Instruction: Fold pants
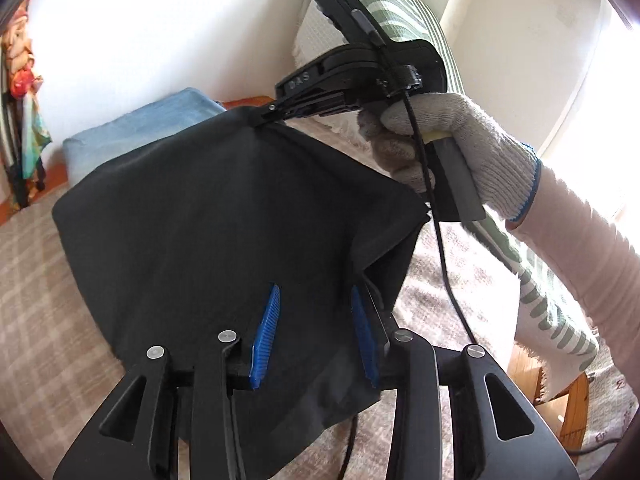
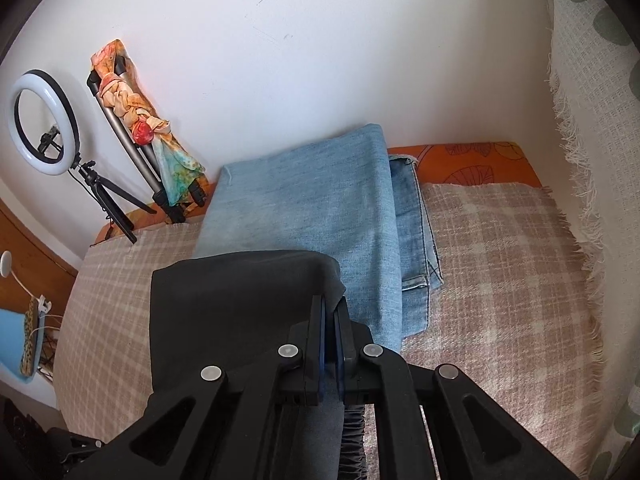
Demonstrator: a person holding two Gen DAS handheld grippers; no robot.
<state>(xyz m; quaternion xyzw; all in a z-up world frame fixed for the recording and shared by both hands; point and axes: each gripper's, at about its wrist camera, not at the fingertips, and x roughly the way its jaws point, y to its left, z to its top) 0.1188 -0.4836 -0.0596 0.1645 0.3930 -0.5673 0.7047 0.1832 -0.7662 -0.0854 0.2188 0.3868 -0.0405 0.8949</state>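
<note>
Black pants [image 1: 224,216] held above the bed [image 2: 500,264]

Right hand-held gripper [image 2: 330,312] is clamped on a corner; left hand-held gripper [image 1: 316,320] gapes, pinching nothing. Keep the edge taut, lower evenly. Only the right view shows jeans [image 2: 320,208] at 12 o'clock in full.

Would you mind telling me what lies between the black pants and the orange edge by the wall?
Folded jeans lie there on the plaid blanket, beyond the black pants and before the orange edge, as the right wrist view shows.
</note>
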